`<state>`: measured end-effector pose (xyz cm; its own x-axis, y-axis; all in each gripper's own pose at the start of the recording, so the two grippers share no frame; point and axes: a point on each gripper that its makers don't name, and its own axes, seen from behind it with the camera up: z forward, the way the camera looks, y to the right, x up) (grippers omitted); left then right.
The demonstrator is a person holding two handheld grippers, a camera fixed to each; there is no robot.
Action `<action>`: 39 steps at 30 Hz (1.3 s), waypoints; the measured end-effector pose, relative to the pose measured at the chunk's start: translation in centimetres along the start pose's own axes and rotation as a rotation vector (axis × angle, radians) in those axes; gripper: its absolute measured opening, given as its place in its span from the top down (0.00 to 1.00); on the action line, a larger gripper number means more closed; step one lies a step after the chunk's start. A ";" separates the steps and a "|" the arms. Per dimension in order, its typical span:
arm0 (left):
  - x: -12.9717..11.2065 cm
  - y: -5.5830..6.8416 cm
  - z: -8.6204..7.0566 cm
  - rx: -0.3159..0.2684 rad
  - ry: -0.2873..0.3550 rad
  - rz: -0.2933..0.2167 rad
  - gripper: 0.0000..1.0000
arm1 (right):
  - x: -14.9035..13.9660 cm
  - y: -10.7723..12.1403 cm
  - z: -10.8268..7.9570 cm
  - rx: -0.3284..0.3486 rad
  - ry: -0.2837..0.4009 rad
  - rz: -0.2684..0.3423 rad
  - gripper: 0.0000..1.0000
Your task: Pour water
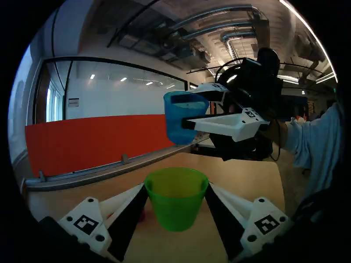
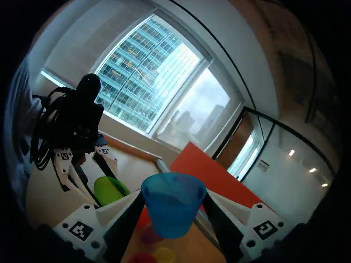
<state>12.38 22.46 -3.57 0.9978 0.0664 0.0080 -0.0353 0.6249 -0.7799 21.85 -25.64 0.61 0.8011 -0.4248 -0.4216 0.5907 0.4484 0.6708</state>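
Blue cup [image 2: 173,206] sits clamped between the two fingers of the right gripper [image 2: 173,196], mouth up, at the near centre of the right gripper view. The left gripper view gives it from outside: held in the air, above and beyond the green cup [image 1: 176,199], well apart from it, with open air between the two rims. From there its long axis runs close to vertical with the mouth on top, perhaps leaning a little; whether it holds water cannot be told. The left gripper [image 1: 175,189] has its jaws closed on the green cup, one finger on each side, the cup upright with its mouth to the top. A pale sleeve [image 1: 320,140] shows behind the right gripper in that view — the right gripper view instead offers a tall window [image 2: 145,92] and, low under the blue cup, three small cups [image 2: 151,234] in pink, red and yellow. The far edge of the table [image 1: 245,175] meets a rail below an orange panel [image 1: 87,140]; the wood beyond and to the right of the green cup lies bare.
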 end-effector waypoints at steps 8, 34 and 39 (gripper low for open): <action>0.1 0.1 0.3 -0.008 0.001 0.001 0.12 | 0.3 0.8 1.1 -0.009 -0.013 -0.106 0.10; 0.6 0.7 0.7 -0.032 0.006 0.007 0.13 | 2.0 3.2 3.2 -0.047 -0.029 -0.387 0.10; 0.8 0.7 0.8 -0.035 0.008 0.006 0.13 | 2.2 3.6 3.4 -0.053 -0.030 -0.423 0.10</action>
<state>13.06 23.57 -3.64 0.9980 0.0639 -0.0017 -0.0396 0.5968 -0.8014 25.44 -27.65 4.21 0.4848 -0.6024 -0.6341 0.8713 0.2691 0.4104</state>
